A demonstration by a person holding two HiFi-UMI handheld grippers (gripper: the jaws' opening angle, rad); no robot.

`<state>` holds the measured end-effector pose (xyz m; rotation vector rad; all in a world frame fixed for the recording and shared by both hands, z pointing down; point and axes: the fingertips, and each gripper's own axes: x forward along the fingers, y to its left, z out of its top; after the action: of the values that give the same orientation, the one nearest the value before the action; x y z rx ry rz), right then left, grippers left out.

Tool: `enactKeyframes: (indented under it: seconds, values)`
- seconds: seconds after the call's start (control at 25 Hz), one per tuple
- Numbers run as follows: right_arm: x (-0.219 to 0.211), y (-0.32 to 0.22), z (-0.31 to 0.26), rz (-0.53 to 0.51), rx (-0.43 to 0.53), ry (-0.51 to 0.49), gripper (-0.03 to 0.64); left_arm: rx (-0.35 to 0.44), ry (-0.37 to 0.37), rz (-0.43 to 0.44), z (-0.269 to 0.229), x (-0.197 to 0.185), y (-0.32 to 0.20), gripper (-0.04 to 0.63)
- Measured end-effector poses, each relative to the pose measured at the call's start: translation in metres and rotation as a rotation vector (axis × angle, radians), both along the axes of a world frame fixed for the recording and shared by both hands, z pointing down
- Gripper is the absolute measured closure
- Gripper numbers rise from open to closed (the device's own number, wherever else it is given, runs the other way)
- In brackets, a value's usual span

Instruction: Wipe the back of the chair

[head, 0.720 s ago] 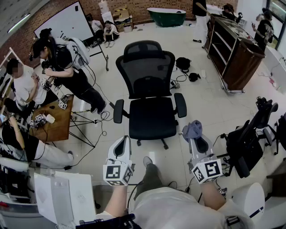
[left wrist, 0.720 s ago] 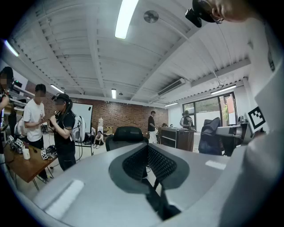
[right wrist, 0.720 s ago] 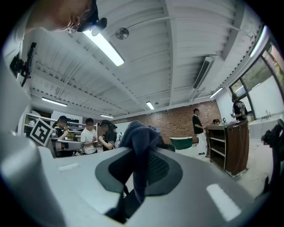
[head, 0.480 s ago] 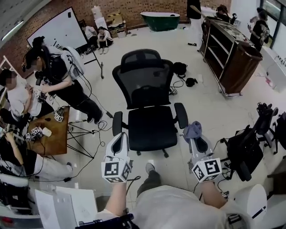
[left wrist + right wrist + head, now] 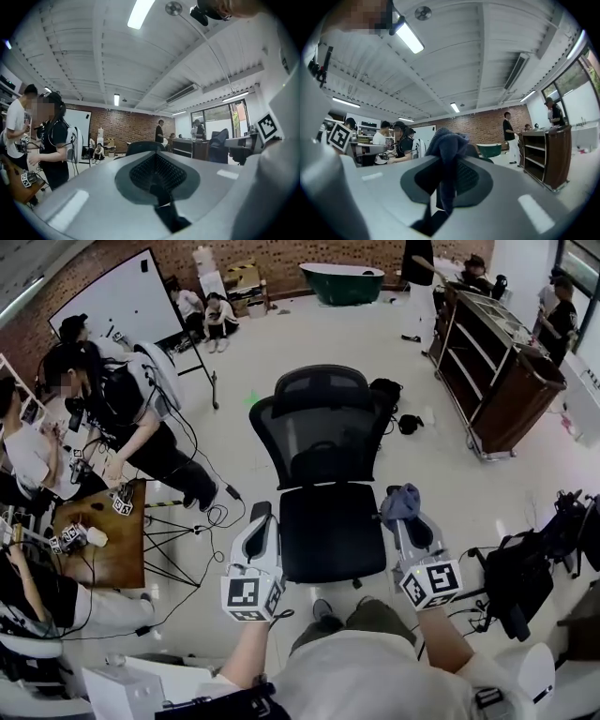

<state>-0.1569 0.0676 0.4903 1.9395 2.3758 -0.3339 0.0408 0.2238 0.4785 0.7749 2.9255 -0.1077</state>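
Okay, approach phase. The right tool (image 5: 403,519) is pinching a blue-grey cloth (image 5: 400,501), held up just beside the seat of the black mesh chair (image 5: 323,432), which stands on the floor straight ahead. The left tool (image 5: 262,516) is pressed together with nothing in it. No wiping yet, I'd say. Next, the cloth needs carrying up to the backrest, probably round its far side.

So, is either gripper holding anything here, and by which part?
The right gripper pinches a grey-blue cloth by one end, and the bunched rest sticks out past the jaw tips. The left gripper holds nothing, its jaws together.
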Motion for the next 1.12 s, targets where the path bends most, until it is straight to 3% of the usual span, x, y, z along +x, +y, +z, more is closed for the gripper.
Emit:
enactKeyframes:
  seconds: [0.16,0.28,0.36,0.52,0.68,0.8,0.96,1.12]
  values:
    - [-0.044,0.162,0.023,-0.079,0.100,0.074,0.572,0.020,0.007,-0.018,-0.020,-0.021,0.042,0.545]
    - [-0.062,0.308,0.024,-0.102,0.117,0.038,0.572,0.043,-0.007,-0.047,-0.021,-0.019,0.047,0.545]
    - [-0.066,0.387,0.044,-0.129,0.192,0.064,0.572,0.061,-0.001,-0.067,-0.013,-0.011,0.049,0.545]
    - [-0.077,0.473,0.080,-0.110,0.313,0.052,0.572,0.111,-0.006,-0.120,0.011,0.015,0.065,0.545]
    - [-0.105,0.490,0.085,-0.055,0.338,0.026,0.572,0.140,0.007,-0.149,0.024,0.029,0.090,0.545]
    - [-0.155,0.464,0.078,0.041,0.332,0.017,0.572,0.135,0.001,-0.119,0.023,0.014,0.108,0.545]
    - [-0.225,0.391,0.091,0.196,0.338,-0.002,0.572,0.135,-0.016,-0.014,0.029,-0.017,0.117,0.545]
    - [-0.225,0.373,0.105,0.231,0.382,-0.006,0.572,0.159,-0.021,0.093,0.028,-0.032,0.114,0.545]
